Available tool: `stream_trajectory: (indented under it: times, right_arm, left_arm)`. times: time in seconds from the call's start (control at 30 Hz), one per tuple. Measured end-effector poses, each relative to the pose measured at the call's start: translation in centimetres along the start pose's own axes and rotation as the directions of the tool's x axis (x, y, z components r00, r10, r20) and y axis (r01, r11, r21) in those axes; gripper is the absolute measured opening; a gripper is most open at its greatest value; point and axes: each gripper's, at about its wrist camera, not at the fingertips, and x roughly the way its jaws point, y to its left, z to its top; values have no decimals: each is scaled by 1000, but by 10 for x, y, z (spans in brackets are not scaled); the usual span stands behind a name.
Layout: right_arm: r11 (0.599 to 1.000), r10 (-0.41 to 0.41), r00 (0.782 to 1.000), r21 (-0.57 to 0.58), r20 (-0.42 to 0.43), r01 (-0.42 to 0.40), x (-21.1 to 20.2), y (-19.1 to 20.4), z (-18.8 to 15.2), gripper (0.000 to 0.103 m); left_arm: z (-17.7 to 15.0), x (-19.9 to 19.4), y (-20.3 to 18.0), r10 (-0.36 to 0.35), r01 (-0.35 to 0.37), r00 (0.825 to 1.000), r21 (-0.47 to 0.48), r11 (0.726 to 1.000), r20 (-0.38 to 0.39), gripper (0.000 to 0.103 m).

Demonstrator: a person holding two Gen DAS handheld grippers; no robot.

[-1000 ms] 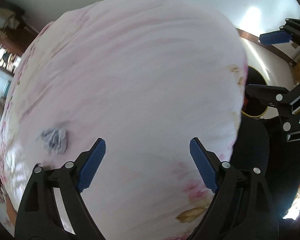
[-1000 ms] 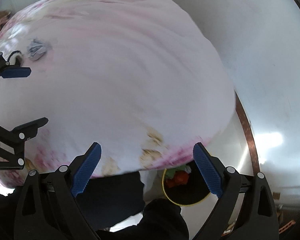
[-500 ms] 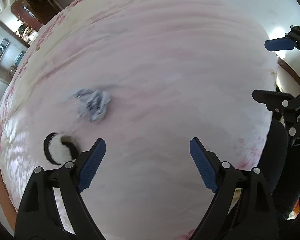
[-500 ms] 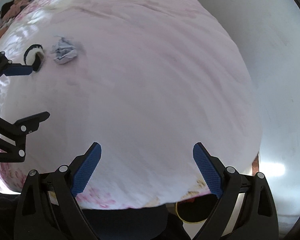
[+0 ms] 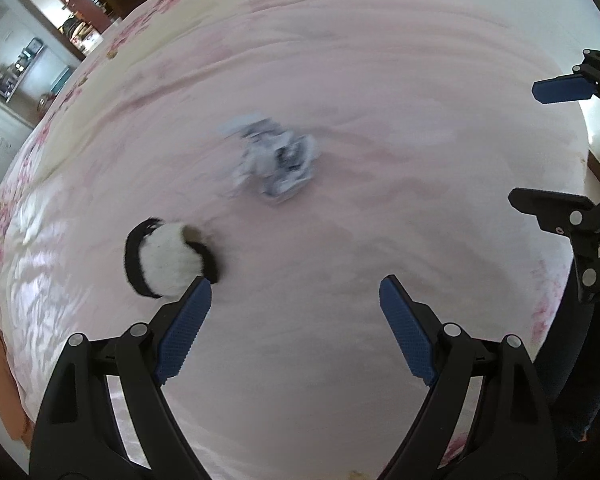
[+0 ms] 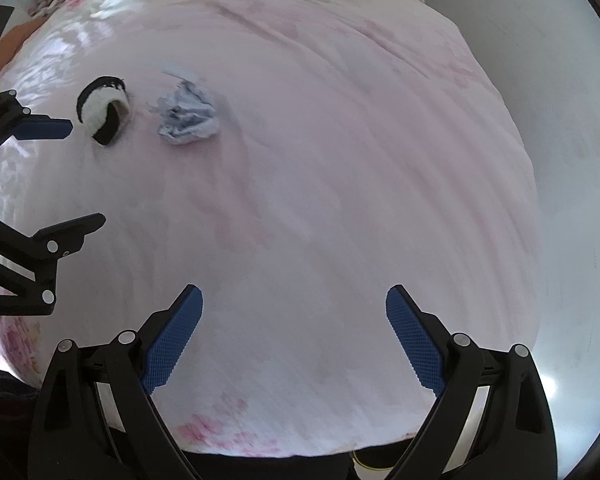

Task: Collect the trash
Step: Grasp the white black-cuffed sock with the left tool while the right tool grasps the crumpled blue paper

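Left wrist view: my left gripper [image 5: 295,292] hangs over the bed [image 5: 380,80] with its jaws spread wide and nothing between them. The paper wad [image 5: 278,160] lies on the pink sheet ahead of the fingers, about centred between them and well apart. A black-and-white sock [image 5: 166,258] lies just beside my left fingertip. A second ago the wad sat low at the left and the sock was out of view. My right gripper [image 5: 540,144] shows at the right edge.

Right wrist view: my right gripper [image 6: 294,300] is also spread and empty. The wad [image 6: 188,120] lies far ahead to the upper left, the sock [image 6: 102,110] beside it. Earlier a bin showed below the bed's edge; now only a sliver remains.
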Motion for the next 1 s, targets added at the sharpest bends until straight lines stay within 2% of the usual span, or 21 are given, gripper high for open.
stream_trajectory:
  times: [0.63, 1.0]
  right_arm:
    - [995, 7, 1000, -98, -8, -8, 10, 51, 40, 89]
    - [994, 24, 999, -105, -20, -26, 22, 58, 59, 91]
  left_arm:
    - [-17, 13, 53, 6, -8, 1000, -81, 997, -20, 84]
    - [-19, 29, 83, 6, -12, 999, -139, 990, -48, 89]
